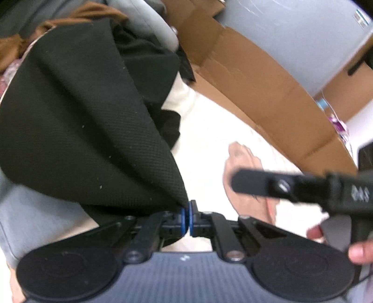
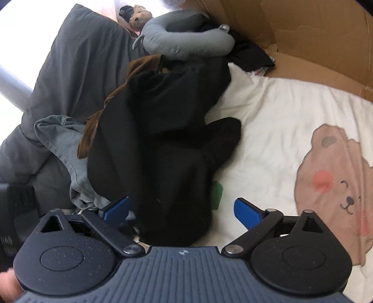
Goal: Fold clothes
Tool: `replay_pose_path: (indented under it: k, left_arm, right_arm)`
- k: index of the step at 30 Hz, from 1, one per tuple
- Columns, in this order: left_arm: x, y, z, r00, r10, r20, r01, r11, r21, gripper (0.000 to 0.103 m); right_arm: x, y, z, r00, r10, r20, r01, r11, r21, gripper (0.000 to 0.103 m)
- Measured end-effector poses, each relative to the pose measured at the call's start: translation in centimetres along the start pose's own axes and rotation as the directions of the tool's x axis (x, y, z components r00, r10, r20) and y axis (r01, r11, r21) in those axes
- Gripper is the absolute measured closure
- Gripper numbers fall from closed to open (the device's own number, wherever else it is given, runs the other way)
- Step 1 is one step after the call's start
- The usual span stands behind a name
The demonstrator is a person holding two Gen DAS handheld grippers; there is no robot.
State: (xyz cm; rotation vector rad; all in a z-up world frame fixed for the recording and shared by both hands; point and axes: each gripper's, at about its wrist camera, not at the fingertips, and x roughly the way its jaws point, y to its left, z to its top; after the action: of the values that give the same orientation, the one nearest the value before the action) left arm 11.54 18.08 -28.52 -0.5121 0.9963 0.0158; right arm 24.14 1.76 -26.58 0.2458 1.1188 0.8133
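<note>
Left gripper (image 1: 188, 215): blue pads pressed together on a corner of the black garment (image 1: 88, 130); cloth rose from the pinch and fanned out up and to the left, filling much of the left wrist view. Woven texture and specks of lint were visible on it.

Right gripper (image 2: 183, 211): jaws stood wide apart, nothing between the blue pads (image 2: 247, 213). The black garment (image 2: 163, 144) lay heaped directly ahead of it, its near end reaching in between the open fingers; whether the left pad touched the cloth could not be told.

Setting: white bedsheet (image 2: 268, 130) with a pink bear print (image 2: 333, 186) at the right. The garment sat on the sheet's left part, bunched lengthways. A brown cloth (image 2: 112, 102) lay along its left edge, partly tucked beneath; a grey-blue garment (image 2: 63, 139) lay further left, over a dark grey pillow (image 2: 79, 70). A grey neck pillow (image 2: 184, 44) lay at the far end of the pile, with a small brown teddy (image 2: 139, 17) just beyond. A cardboard box (image 2: 314, 39) stood along the far right of the bed. A small green object (image 2: 216, 193) showed beside the garment's right edge, partly hidden.

In the left wrist view the other gripper (image 1: 303, 188) crossed the right side, blurred, above a bare foot (image 1: 244, 177) on the sheet
</note>
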Motion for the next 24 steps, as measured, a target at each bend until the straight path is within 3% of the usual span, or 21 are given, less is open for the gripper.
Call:
replay_pose_path:
  k: [2, 6, 9, 12, 14, 18, 23, 24]
  left_arm:
    - [0.2, -0.3, -0.6, 1.0, -0.018, -0.019, 0.018, 1.0, 0.008, 0.1]
    - [0.6, -0.6, -1.7, 0.997, -0.05, -0.057, 0.051, 0.999, 0.018, 0.1]
    - [0.6, -0.3, -2.3, 0.994, -0.073, -0.08, 0.074, 0.997, 0.011, 0.1]
    - [0.8, -0.3, -2.6, 0.991, -0.078, -0.107, 0.079, 0.997, 0.007, 0.1]
    - [1.0, -0.2, -2.7, 0.989, -0.081, -0.124, 0.083, 0.997, 0.004, 0.101]
    - [1.3, -0.2, -3.1, 0.983, -0.088, -0.159, 0.089, 0.996, -0.002, 0.099]
    - [1.3, -0.3, -2.7, 0.982, -0.046, -0.181, 0.053, 0.998, 0.037, 0.066]
    - [1.3, -0.2, -2.6, 0.983, -0.031, -0.18, 0.039, 0.998, 0.039, 0.065]
  right_arm:
    - [0.6, 0.1, -0.4, 1.0, 0.012, -0.025, -0.012, 1.0, 0.002, 0.017]
    - [2.0, 0.6, -1.4, 0.996, 0.028, -0.086, -0.029, 1.0, -0.011, 0.023]
    - [3.6, 0.9, -2.6, 0.986, 0.016, -0.166, -0.021, 0.999, -0.029, 0.037]
    - [5.0, 1.0, -3.7, 0.977, 0.015, -0.214, -0.024, 0.999, -0.04, 0.059]
    - [5.6, 1.1, -4.2, 0.971, 0.001, -0.238, -0.014, 0.998, -0.054, 0.088]
    - [5.6, 1.7, -4.6, 0.971, -0.031, -0.236, 0.011, 0.996, -0.086, 0.095]
    - [5.0, 0.3, -4.7, 0.974, -0.066, -0.218, 0.053, 0.996, -0.066, 0.097]
    - [4.8, -0.1, -4.7, 0.975, -0.067, -0.214, 0.056, 0.997, -0.058, 0.097]
